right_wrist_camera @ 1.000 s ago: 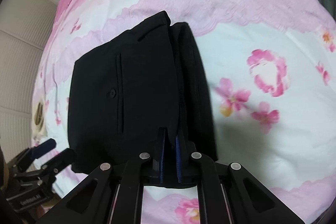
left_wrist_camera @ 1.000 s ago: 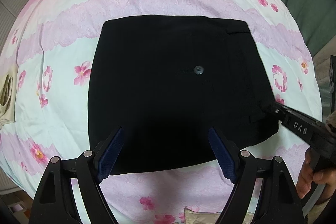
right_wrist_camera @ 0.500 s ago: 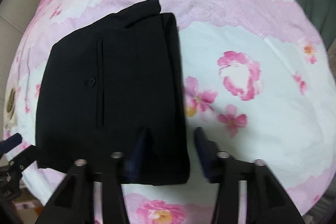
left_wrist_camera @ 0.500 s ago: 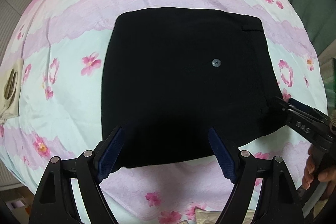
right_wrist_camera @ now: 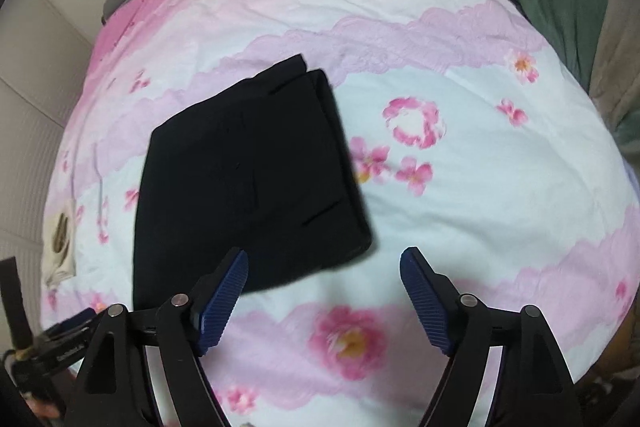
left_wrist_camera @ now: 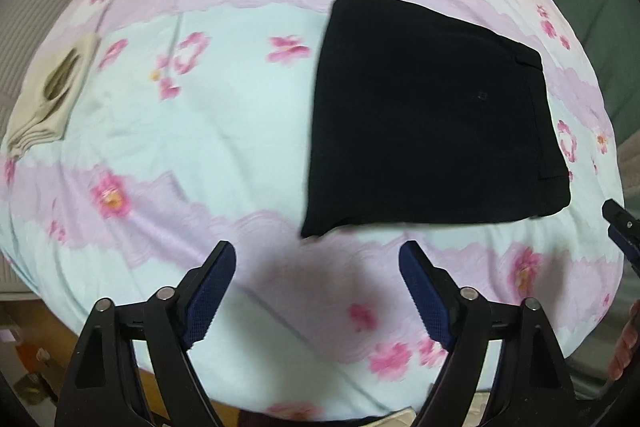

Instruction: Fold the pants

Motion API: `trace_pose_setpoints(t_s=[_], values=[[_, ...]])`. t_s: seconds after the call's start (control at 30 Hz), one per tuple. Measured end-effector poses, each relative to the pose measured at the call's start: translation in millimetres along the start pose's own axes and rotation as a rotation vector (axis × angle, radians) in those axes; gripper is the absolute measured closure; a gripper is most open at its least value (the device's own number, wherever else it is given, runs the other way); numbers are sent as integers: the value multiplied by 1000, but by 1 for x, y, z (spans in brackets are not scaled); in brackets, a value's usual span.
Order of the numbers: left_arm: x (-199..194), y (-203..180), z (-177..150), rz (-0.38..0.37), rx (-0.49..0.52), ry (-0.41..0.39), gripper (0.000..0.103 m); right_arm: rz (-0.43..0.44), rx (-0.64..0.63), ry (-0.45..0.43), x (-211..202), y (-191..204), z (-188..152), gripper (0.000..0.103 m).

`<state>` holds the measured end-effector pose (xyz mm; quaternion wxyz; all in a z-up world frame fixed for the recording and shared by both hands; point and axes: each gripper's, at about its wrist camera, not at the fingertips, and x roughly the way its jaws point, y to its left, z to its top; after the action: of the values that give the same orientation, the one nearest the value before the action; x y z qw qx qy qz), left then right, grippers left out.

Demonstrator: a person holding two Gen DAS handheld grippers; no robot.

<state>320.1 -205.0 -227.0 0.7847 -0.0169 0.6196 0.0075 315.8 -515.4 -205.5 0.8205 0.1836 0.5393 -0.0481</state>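
Left wrist view, left to right: folded beige cloth [left_wrist_camera: 48, 99] at the far left edge of the bed [left_wrist_camera: 224, 131], well apart from everything else. Left tool [left_wrist_camera: 318, 291] spread wide, nothing between the fingers, hanging over bare floral bedspread. Black pants [left_wrist_camera: 432, 115] folded into a compact rectangle right of centre, flat on the bedspread, clear of the left tool. Tip of the right tool shows at the far right edge, apart from the pants.

Right wrist view: left tool at lower left corner, beige cloth above it. Pants [right_wrist_camera: 248, 179] left of centre, stacked layers visible on their right side. Right tool [right_wrist_camera: 324, 287] jaws have just been opening; now spread, empty, left finger over the near edge of the pants, not pinching.
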Motion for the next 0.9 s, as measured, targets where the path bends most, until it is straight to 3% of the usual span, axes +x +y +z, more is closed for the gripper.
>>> trace_pose_setpoints(t_s=[0.2, 0.37, 0.47, 0.7, 0.9], values=[[-9, 11, -6, 13, 42, -49, 15, 94, 78, 43, 13, -6, -27, 24], [0, 4, 1, 36, 100, -112, 12, 207, 272, 57, 51, -20, -43, 24], [16, -1, 6, 56, 132, -118, 12, 225, 356, 44, 78, -27, -52, 24], [47, -6, 14, 44, 201, -135, 12, 297, 420, -78, 108, -32, -62, 23], [57, -2, 26, 1, 220, -168, 12, 369, 480, -171, 125, -36, -70, 17]])
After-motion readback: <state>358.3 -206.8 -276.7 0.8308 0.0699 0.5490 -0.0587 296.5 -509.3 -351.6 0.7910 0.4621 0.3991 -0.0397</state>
